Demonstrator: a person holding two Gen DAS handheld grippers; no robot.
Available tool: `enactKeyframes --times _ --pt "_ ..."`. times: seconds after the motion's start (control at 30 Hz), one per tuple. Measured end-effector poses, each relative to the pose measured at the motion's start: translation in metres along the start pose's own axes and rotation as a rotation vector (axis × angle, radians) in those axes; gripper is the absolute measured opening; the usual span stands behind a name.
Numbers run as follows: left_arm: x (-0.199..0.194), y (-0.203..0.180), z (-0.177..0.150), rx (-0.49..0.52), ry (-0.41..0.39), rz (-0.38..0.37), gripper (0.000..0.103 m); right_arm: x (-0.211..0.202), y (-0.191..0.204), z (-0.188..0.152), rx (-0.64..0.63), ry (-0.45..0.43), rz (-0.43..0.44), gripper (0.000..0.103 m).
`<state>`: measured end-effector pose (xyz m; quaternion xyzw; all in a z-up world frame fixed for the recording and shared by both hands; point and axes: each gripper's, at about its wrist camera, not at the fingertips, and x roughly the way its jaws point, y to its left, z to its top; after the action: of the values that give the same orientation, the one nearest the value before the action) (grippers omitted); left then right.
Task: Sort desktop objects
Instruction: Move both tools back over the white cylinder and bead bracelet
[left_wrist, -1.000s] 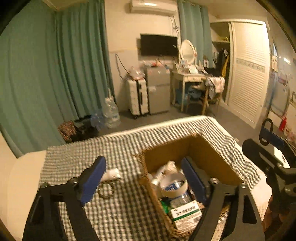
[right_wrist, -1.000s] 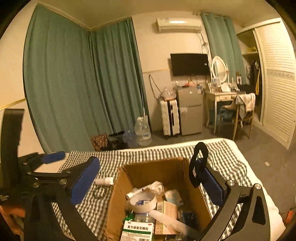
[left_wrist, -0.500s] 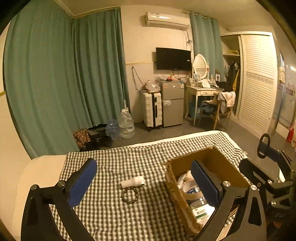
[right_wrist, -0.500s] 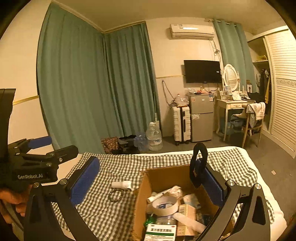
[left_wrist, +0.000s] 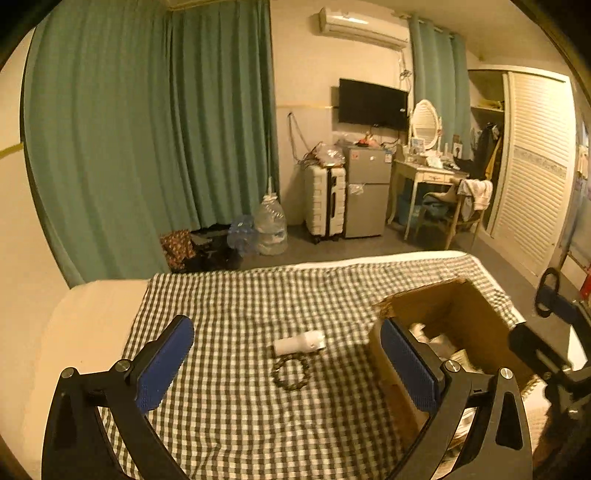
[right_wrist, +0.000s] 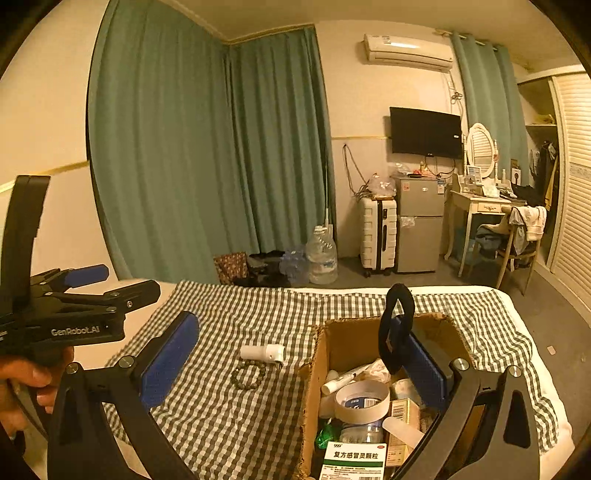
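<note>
"GenRobot.AI" on left hand-held gripper (right_wrist: 79, 286); "999 复方感冒灵颗粒" on medicine box (right_wrist: 352, 461)

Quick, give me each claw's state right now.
Left claw: open, jaws just widened, nothing gripped between them.
Right claw: open, nothing gripped; a black loop hangs on its right finger.

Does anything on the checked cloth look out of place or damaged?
Yes. A white tube and a bead bracelet lie loose outside the cardboard box. The box's top edge looks torn and frayed.
</note>
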<state>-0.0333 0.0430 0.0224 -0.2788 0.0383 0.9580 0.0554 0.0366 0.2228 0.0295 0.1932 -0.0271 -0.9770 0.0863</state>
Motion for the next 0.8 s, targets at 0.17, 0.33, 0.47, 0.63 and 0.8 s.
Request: enactKeyframes --times 0.17,0.33,0.47,0.63,0.8 --pt "0.027 0.023 -0.018 -0.027 0.054 0.02 0.103 0.026 0.012 -0.005 -0.038 0.053 0.013 0.103" --pt "0.059 0.039 -0.035 -0.042 0.11 0.032 0.103 0.056 0.022 -0.011 -0.061 0.118 0.062 0.103" --pt "0.09 0.053 -0.048 -0.032 0.156 0.047 0.103 0.082 0.034 -0.021 -0.075 0.175 0.096 0.103" --pt "0.133 0.07 -0.068 -0.025 0.241 0.069 0.103 0.114 0.051 -0.033 -0.116 0.24 0.107 0.103" --pt "0.177 0.082 -0.096 -0.062 0.349 0.035 0.101 0.152 0.057 -0.047 -0.11 0.32 0.108 0.103"
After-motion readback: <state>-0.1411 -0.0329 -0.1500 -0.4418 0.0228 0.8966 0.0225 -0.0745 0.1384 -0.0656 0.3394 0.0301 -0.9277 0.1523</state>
